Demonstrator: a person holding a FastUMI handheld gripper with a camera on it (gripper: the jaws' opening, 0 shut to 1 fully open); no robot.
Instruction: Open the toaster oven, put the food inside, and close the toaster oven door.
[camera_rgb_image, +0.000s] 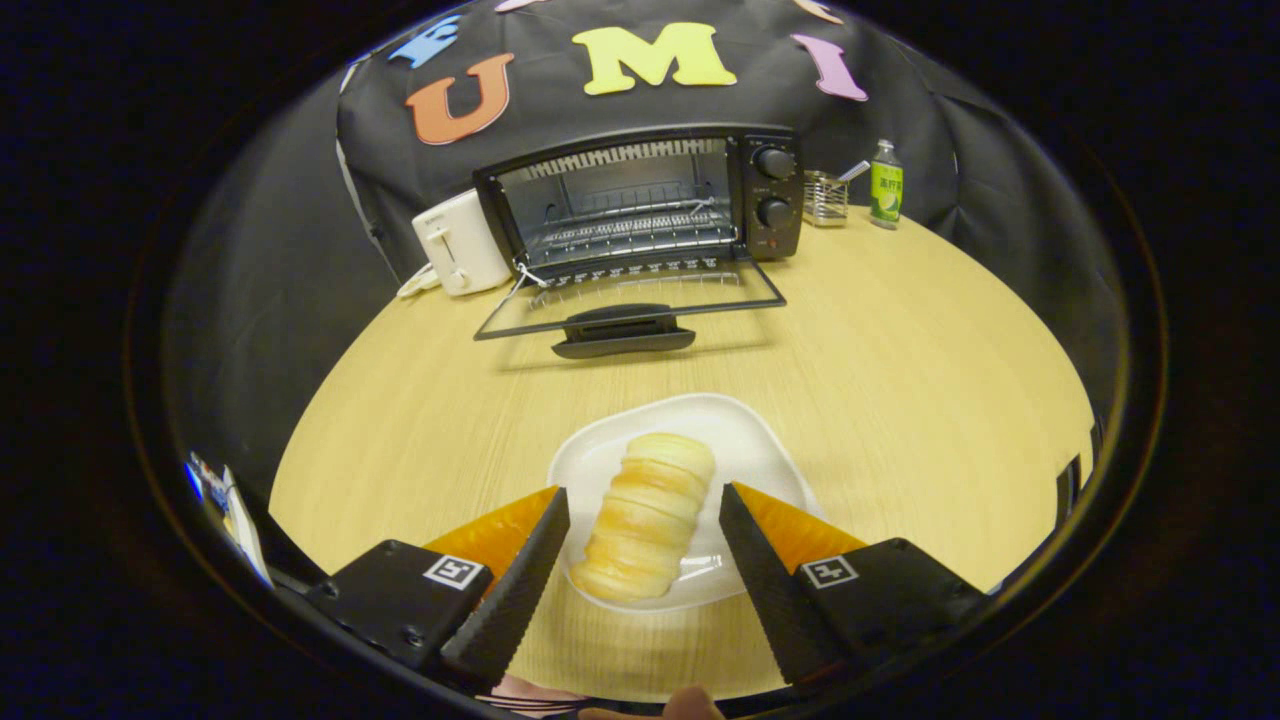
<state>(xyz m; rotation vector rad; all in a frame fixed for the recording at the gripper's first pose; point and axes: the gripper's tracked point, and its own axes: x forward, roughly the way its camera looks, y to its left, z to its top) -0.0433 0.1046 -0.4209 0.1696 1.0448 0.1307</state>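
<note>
Bread, a ridged golden roll, lies on the white plate directly between your fingers, running lengthwise from near you toward 12 o'clock. Your gripper is spread open: the left finger stands just off one side of the roll and the right finger just off the other, a sliver of plate showing on each side, so neither pad presses on it. The plate holds nothing but that roll and sits on the pale wooden table.

At 12 o'clock, well beyond the plate, the toaster oven stands with its door dropped flat onto the table, handle toward you. Inside you see bare wire racks, with no food on them. Touching or just beside the oven at about 10 o'clock sits a white toaster. At about 1 o'clock, a small wire mesh holder has a utensil handle sticking out, and a green-labelled bottle stands just beside it.
</note>
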